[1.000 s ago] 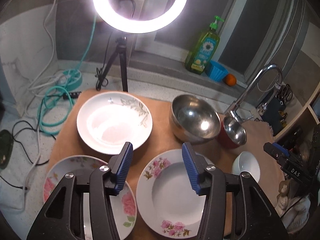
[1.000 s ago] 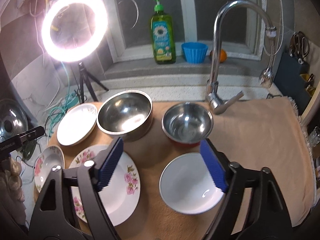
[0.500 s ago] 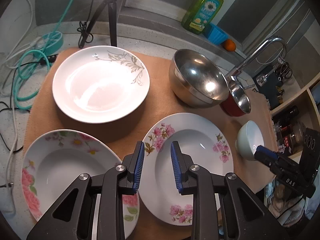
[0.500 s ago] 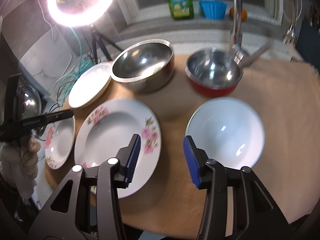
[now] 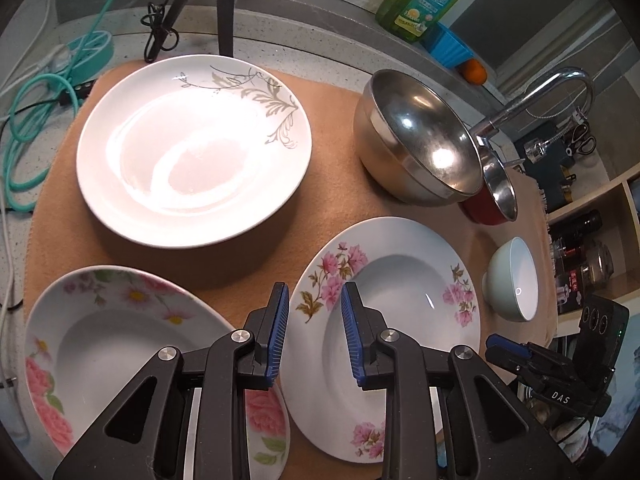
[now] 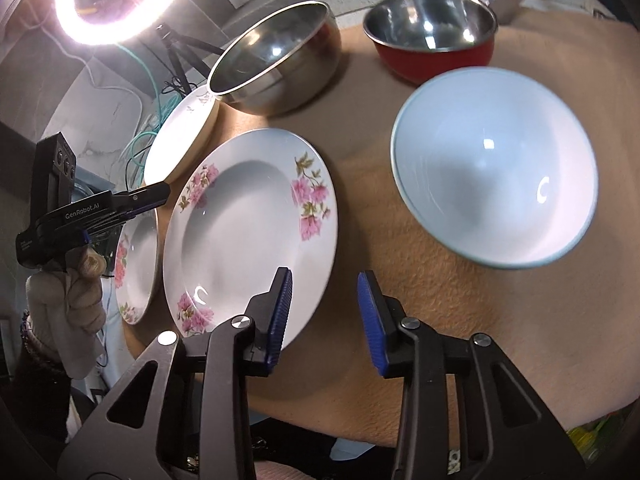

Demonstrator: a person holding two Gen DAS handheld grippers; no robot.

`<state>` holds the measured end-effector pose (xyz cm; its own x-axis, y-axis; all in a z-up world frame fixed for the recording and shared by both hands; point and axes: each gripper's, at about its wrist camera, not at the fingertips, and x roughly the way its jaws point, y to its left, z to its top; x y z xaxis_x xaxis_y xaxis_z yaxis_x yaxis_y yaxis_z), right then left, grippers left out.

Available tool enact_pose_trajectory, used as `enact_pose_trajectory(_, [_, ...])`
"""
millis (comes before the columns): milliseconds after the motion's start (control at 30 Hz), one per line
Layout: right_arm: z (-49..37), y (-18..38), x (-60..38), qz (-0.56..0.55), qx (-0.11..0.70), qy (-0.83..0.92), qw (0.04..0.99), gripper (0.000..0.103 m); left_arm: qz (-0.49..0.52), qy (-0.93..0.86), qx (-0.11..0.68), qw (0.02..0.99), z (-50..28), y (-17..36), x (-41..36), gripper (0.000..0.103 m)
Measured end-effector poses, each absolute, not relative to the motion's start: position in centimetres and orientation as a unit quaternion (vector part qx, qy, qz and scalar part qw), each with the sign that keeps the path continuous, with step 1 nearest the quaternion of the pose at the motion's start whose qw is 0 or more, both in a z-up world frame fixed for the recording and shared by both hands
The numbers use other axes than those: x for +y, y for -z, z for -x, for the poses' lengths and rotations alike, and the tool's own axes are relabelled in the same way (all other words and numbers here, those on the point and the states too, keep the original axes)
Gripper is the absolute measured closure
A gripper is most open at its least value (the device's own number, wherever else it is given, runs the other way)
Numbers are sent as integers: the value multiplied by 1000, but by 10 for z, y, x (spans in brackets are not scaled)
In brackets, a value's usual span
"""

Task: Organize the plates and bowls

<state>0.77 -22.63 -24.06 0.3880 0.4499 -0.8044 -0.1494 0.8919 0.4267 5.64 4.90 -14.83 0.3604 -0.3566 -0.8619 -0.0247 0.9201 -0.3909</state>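
On the tan mat (image 5: 328, 184) I see 3 plates. At the left is the rose plate (image 5: 112, 340), behind it the white leaf plate (image 5: 192, 148), and in the middle the pink-flower plate (image 5: 392, 300). I judge them stiff, glazed, slippery and fragile, so I would take each at its thin rim.

The left gripper (image 5: 312, 332) hangs above the gap between the 2 front plates. Its jaws stand a little apart and hold nothing.

More to the right are 3 bowls: the steel bowl (image 6: 276, 60), the red bowl (image 6: 436, 36) and the pale bowl (image 6: 496, 184). The right gripper (image 6: 326, 312) is also parted and empty, beside the flower plate's edge; whether it touches, I cannot tell.
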Motion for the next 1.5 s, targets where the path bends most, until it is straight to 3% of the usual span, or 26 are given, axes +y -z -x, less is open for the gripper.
enact_pose_trajectory(433, [-12,257,-227,-195,540,-194,796,78,172,108,576,792,-67,158,48,81])
enact_pose_trajectory(867, [-12,264,-227,-232,547,-212,776,79,184,116,588,779,-73,164,54,82])
enact_pose_trajectory(1033, [-14,262,-223,-229,547,-219,775,86,173,119,588,782,-73,164,51,82])
enact_pose_trajectory(1500, [-15,258,-226,-218,552,-207,777,86,144,117,586,789,-61,163,35,82])
